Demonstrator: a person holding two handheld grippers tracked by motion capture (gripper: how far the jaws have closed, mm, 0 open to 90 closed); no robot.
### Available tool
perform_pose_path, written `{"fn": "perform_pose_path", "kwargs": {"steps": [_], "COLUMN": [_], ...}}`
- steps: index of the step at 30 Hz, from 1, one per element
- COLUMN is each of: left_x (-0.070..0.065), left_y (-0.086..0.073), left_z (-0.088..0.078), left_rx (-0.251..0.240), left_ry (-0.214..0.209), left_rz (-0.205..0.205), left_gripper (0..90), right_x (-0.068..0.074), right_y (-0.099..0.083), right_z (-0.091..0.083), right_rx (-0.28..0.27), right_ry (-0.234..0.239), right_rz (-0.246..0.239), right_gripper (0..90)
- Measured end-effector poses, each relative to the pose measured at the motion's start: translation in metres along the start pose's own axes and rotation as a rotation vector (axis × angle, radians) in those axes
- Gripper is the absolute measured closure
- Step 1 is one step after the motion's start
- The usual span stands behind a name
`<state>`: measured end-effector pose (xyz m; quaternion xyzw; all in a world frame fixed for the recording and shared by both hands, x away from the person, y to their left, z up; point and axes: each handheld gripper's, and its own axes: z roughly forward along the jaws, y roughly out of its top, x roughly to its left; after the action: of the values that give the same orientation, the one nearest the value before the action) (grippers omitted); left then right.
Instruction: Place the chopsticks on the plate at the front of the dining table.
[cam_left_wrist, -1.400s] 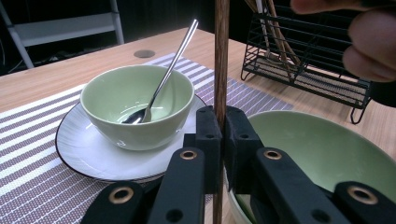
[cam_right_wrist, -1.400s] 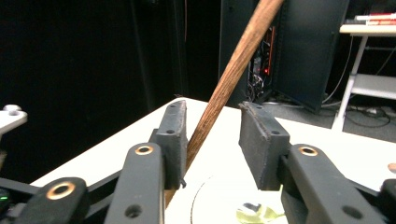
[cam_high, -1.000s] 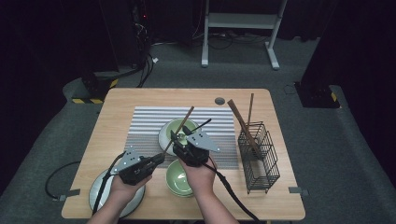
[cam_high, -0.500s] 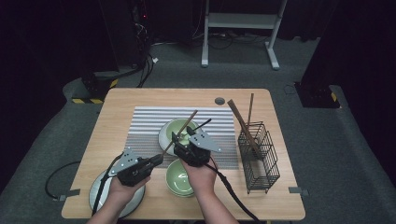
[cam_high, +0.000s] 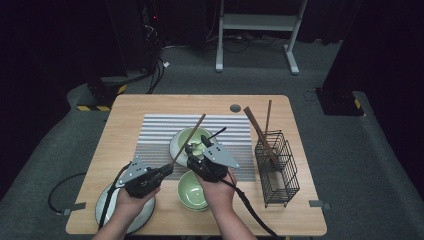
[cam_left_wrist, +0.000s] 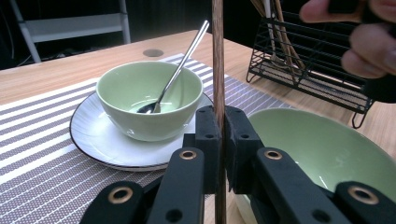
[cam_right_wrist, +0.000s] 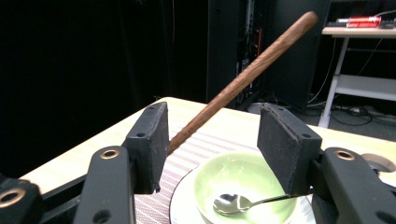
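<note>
Left gripper (cam_left_wrist: 219, 140) is clamped on the wooden chopstick (cam_left_wrist: 217, 56); right gripper (cam_right_wrist: 212, 149) is released. It's light, stiff and slick, so I'd grab mid-shaft.

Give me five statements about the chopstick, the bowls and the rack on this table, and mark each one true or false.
1. The left tongs are shut on a wooden chopstick. True.
2. The right tongs are clamped on the spoon. False: their jaws stand open and have just been opening, with nothing pressed between them; the spoon lies in the bowl beyond.
3. The bowl with the spoon sits on a white saucer. True.
4. The wire rack has no utensils in it. False: wooden sticks stand in it.
5. The second green bowl sits on the striped mat. False: it sits on bare wood, nearer the person.
</note>
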<state>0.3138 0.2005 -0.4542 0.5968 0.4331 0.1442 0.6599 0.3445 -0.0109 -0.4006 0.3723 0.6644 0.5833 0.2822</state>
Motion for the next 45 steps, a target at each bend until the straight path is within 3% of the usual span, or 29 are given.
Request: {"fn": "perform_pose_path", "kwargs": {"steps": [11,15,18,24,31,34,45], "left_x": [0.006,0.009,0.012,0.015,0.023,0.027,0.044], "left_y": [0.007,0.009,0.012,0.017,0.021,0.021,0.021], "left_z": [0.000,0.000,0.001,0.006,0.013,0.016,0.035], "left_rx": [0.008,0.016,0.019,0.028,0.061,0.066,0.104], "left_ry": [0.059,0.083,0.098,0.132,0.169,0.185,0.228], "left_rz": [-0.010,-0.003,-0.028,-0.010,0.007,0.013,0.003], "left_gripper": [84.7,84.7,84.7,84.7,84.6,84.7,84.7], "right_x": [-0.009,-0.013,-0.016,-0.022,-0.030,-0.030,-0.032], "right_y": [0.002,-0.002,-0.007,-0.019,-0.032,-0.036,-0.045], "right_z": [-0.022,-0.032,-0.039,-0.052,-0.060,-0.060,-0.069], "right_rx": [0.011,0.018,0.032,0.047,0.047,0.053,0.055], "right_ry": [-0.001,-0.020,-0.040,-0.057,-0.068,-0.074,-0.070], "right_rz": [-0.046,-0.061,-0.067,-0.082,-0.035,-0.061,-0.062], "right_gripper": [44.9,46.1,46.7,43.9,42.4,42.4,42.4]}}
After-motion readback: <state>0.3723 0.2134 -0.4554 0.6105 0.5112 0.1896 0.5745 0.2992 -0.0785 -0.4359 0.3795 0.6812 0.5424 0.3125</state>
